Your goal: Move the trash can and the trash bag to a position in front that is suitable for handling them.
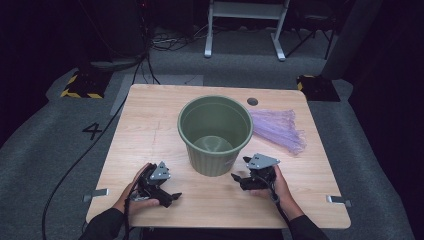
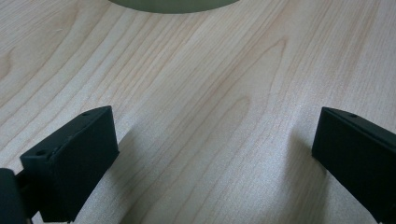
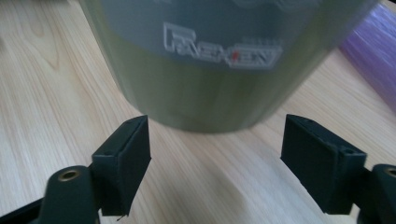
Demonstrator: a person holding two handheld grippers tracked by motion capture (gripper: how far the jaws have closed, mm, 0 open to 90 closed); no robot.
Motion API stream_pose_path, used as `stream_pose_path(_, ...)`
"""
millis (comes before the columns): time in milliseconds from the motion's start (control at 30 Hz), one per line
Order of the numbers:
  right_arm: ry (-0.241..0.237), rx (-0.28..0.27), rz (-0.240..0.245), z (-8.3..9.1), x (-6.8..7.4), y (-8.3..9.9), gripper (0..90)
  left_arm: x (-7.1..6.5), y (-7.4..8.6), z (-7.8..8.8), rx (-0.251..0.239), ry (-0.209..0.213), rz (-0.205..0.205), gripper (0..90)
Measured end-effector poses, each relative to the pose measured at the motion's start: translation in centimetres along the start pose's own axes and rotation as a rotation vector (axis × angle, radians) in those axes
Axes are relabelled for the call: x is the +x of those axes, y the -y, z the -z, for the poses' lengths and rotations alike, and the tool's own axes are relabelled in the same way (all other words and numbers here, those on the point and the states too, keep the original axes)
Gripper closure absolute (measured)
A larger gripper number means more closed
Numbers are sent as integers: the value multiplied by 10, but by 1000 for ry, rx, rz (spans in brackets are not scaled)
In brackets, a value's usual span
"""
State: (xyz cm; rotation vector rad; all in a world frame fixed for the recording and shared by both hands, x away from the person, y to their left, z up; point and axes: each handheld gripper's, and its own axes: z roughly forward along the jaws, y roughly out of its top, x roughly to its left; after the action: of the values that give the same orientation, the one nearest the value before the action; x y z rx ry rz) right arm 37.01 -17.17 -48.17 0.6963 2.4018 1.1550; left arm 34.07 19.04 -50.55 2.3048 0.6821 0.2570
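- Green bin (image 1: 215, 132) stands upright mid-counter (image 1: 150, 135), empty as far as I can see, right ahead of both sets of fingers.
- Left gripper (image 1: 167, 196) rests low on the wood with its fingers (image 2: 74, 158) spread wide, nothing between them, just bare grain. The bin's base edge is a bit beyond them.
- Right gripper (image 1: 239, 175) has its fingers (image 3: 123, 161) spread too, holding nothing, the bin's lower wall (image 3: 210, 88) just past their tips.
- Purple plastic bags (image 1: 280, 129) lie flat beyond the right fingers, beside the bin, not in either grip.
- My read: barely started. Looks like a liner job; bag not picked up, bin unlined, basically everything left.
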Motion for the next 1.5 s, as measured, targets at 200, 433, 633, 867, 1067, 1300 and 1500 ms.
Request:
stream_pose_path(200,-9,-20,-1,-10,4,-10,269,0,0,0,0,0,0,0)
stream_pose_path(433,6,-27,-40,-19,1,-17,269,0,0,0,0,0,0,0)
stream_pose_path(633,8,-30,-31,-25,2,-20,268,0,0,0,0,0,0,0)
stream_pose_path(867,92,-10,-51,5,-33,-3,299,-1,0,0,0,-3,5,0)
stream_pose_path(1067,309,7,-137,34,-81,14,266,0,0,0,0,-4,4,0)
stream_pose_path(1300,341,-1,-296,44,-123,26,193,0,0,0,1,-3,4,0)
stream_pose_path(1500,325,10,-329,36,-142,36,187,-1,0,0,0,-3,6,0)
